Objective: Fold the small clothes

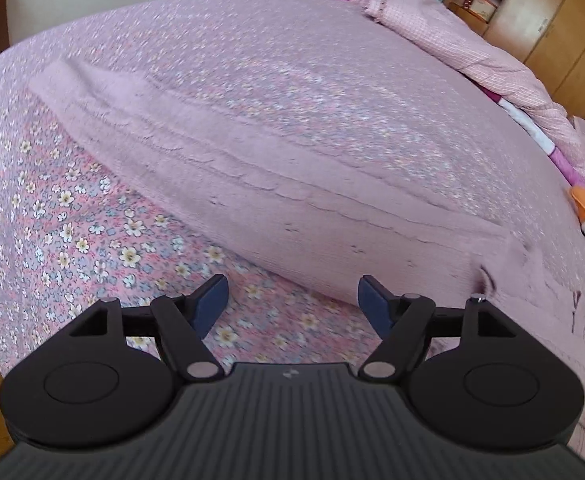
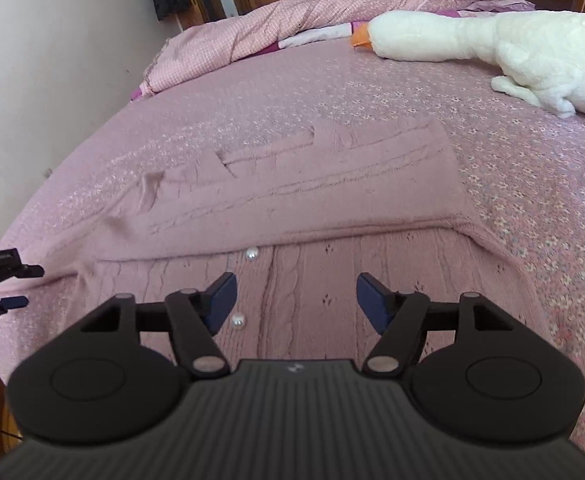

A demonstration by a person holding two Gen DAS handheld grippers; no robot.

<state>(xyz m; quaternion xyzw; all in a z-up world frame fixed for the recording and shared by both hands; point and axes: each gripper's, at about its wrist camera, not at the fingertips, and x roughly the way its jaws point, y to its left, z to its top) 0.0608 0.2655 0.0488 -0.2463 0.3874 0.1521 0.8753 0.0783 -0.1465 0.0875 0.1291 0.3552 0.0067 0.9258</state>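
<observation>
A pink cable-knit cardigan (image 2: 312, 208) with pearl buttons (image 2: 252, 254) lies flat on the floral bedspread, one sleeve folded across its body. My right gripper (image 2: 296, 300) hovers open just above the cardigan's button front, nothing between its blue pads. In the left wrist view the same cardigan (image 1: 276, 196) stretches diagonally across the bed. My left gripper (image 1: 292, 300) is open near its lower edge, over the bedspread, holding nothing. The left gripper (image 2: 4, 280) also shows at the left edge of the right wrist view, held by a hand.
A white plush goose (image 2: 512, 48) with an orange beak lies at the far right of the bed. A crumpled pink checked duvet (image 2: 252, 40) is piled along the far side. Wooden wardrobes (image 1: 552, 12) stand behind. A white wall (image 2: 52, 80) borders the bed's left.
</observation>
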